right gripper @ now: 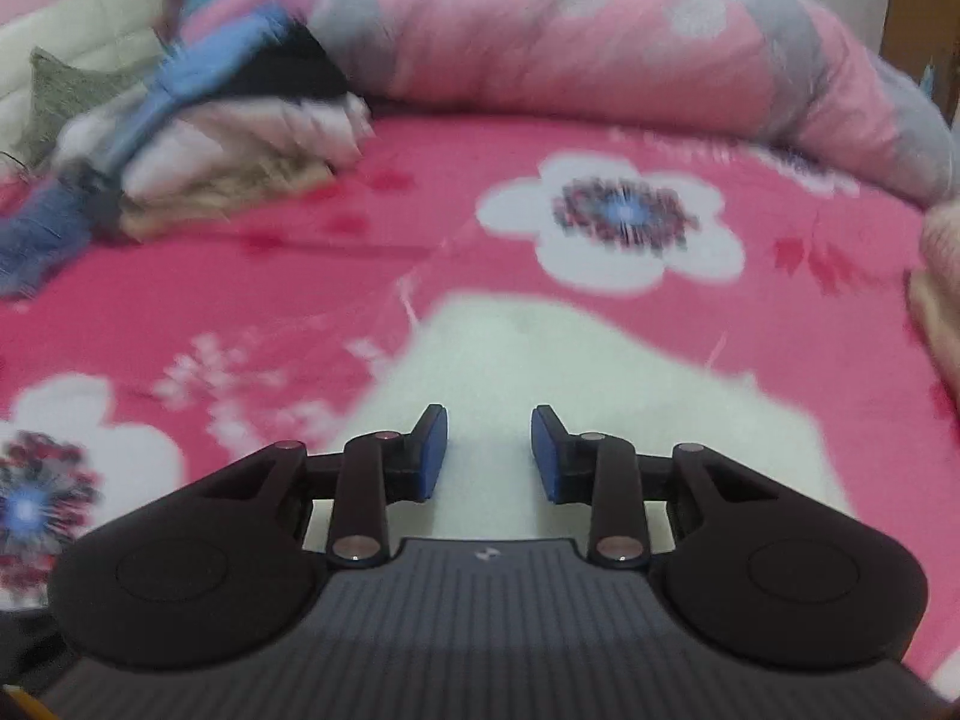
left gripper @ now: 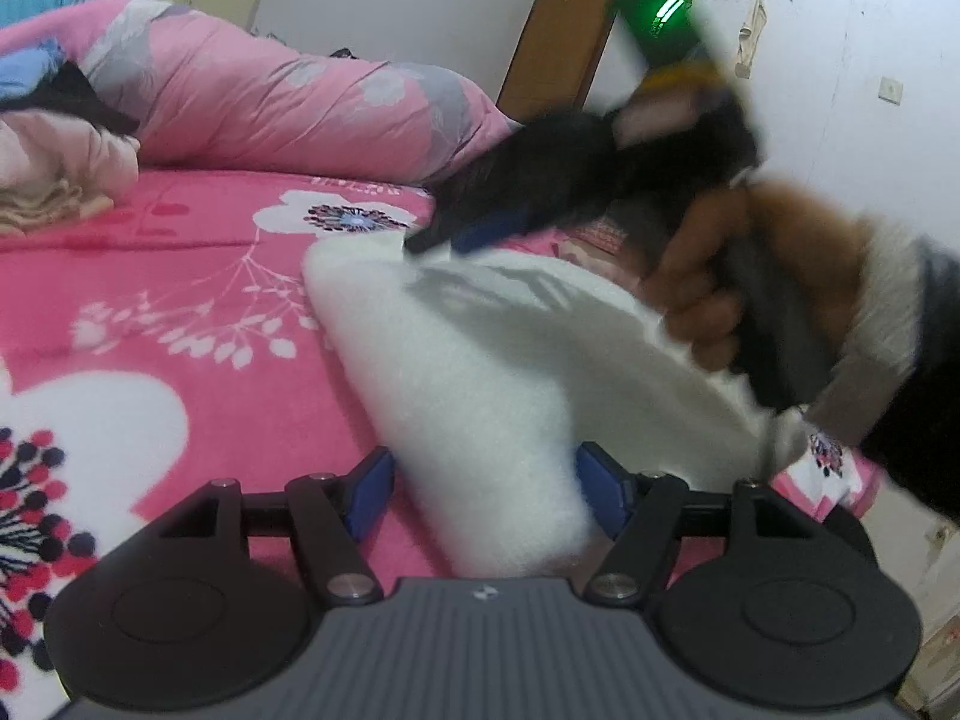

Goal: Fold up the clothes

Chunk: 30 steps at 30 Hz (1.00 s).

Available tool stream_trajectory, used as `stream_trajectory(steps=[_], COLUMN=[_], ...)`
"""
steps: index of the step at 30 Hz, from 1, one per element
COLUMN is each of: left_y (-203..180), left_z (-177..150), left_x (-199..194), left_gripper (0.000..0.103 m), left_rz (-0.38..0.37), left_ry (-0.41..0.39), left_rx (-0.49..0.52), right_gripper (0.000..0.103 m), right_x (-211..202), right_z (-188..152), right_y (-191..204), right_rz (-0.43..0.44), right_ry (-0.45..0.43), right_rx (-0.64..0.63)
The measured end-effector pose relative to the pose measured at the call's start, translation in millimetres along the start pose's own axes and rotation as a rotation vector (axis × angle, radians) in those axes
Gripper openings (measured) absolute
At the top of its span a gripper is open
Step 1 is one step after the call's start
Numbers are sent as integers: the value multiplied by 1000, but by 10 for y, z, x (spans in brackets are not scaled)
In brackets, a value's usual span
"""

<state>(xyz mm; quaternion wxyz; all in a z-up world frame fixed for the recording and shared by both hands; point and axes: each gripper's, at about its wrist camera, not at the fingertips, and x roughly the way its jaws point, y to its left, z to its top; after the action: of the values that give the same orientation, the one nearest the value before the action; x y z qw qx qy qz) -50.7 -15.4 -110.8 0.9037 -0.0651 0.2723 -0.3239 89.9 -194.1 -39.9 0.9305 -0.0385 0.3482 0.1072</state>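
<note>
A white fluffy garment (left gripper: 480, 360) lies folded on the pink flowered bedsheet (left gripper: 180, 300). My left gripper (left gripper: 486, 492) is open, its blue pads either side of the garment's near end, which bulges between them. My right gripper shows blurred in the left wrist view (left gripper: 444, 234), held in a hand above the garment's far edge. In the right wrist view the right gripper (right gripper: 489, 456) is open over the white garment (right gripper: 540, 360), with nothing between the pads.
A rolled pink and grey quilt (left gripper: 288, 96) runs along the back of the bed. A stack of folded clothes (right gripper: 240, 144) sits at the far left. A brown door (left gripper: 564, 30) and a white wall stand behind.
</note>
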Motion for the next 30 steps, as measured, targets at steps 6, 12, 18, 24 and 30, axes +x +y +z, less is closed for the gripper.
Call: stream_trajectory(steps=[6, 12, 18, 24, 30], left_y=[-16, -72, -86, -116, -120], left_z=[2, -7, -5, -16, -25], left_x=[2, -14, -2, -14, 4], left_gripper=[68, 68, 68, 68, 69], left_rz=[15, 44, 50, 66, 70], left_ry=[2, -12, -12, -13, -14], left_rx=[5, 44, 38, 45, 44], right_gripper=[30, 31, 30, 30, 32], right_x=[-149, -251, -595, -391, -1008], right_z=[-285, -215, -254, -524, -376], right_y=[135, 151, 173, 90, 59], right_rz=[23, 12, 47, 49, 115], right_ry=[-10, 33, -31, 0, -106], right_rx=[-85, -37, -62, -58, -48])
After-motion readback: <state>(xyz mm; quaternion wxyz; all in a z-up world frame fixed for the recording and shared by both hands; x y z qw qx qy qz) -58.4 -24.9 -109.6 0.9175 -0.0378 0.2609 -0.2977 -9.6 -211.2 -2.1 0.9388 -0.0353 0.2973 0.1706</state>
